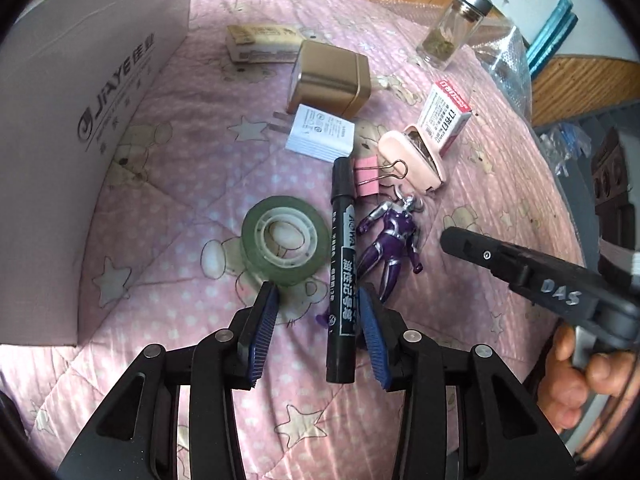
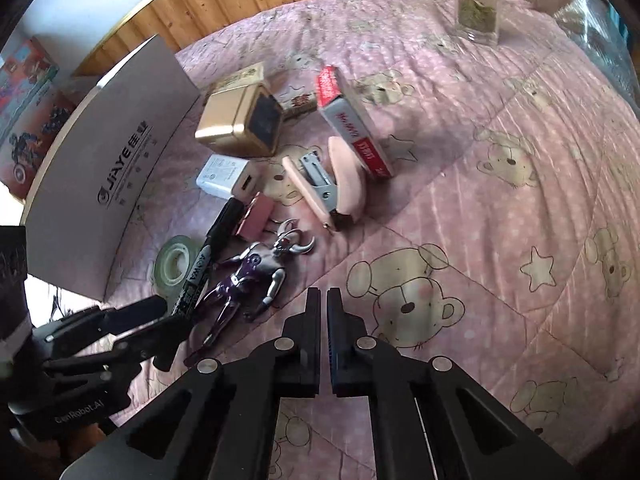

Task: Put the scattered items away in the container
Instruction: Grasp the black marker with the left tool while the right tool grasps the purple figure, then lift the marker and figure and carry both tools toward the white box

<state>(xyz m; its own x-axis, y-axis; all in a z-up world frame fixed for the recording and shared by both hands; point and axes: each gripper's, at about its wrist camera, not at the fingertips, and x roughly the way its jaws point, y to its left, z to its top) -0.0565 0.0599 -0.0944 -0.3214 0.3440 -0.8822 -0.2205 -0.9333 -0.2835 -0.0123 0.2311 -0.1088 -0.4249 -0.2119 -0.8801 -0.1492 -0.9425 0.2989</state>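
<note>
My left gripper (image 1: 318, 300) is open, its blue-padded fingers on either side of the lower end of a black marker (image 1: 342, 264) lying on the pink quilt. A tape roll (image 1: 286, 240) lies left of the marker, a purple figurine (image 1: 390, 236) right of it. Beyond lie a pink binder clip (image 1: 366, 176), a white charger (image 1: 322, 138), a pink stapler (image 1: 412, 160), a staple box (image 1: 448, 118) and a gold tin (image 1: 330, 78). The grey cardboard container (image 1: 80, 152) stands at the left. My right gripper (image 2: 324, 300) is shut and empty above the quilt, right of the figurine (image 2: 248, 280).
A glass jar (image 1: 452, 32) stands at the far right on the quilt, with bubble wrap (image 1: 508, 60) beside it. A flat beige box (image 1: 260, 42) lies behind the tin. A wooden wall runs along the back. The right gripper's body (image 1: 540, 276) reaches in from the right.
</note>
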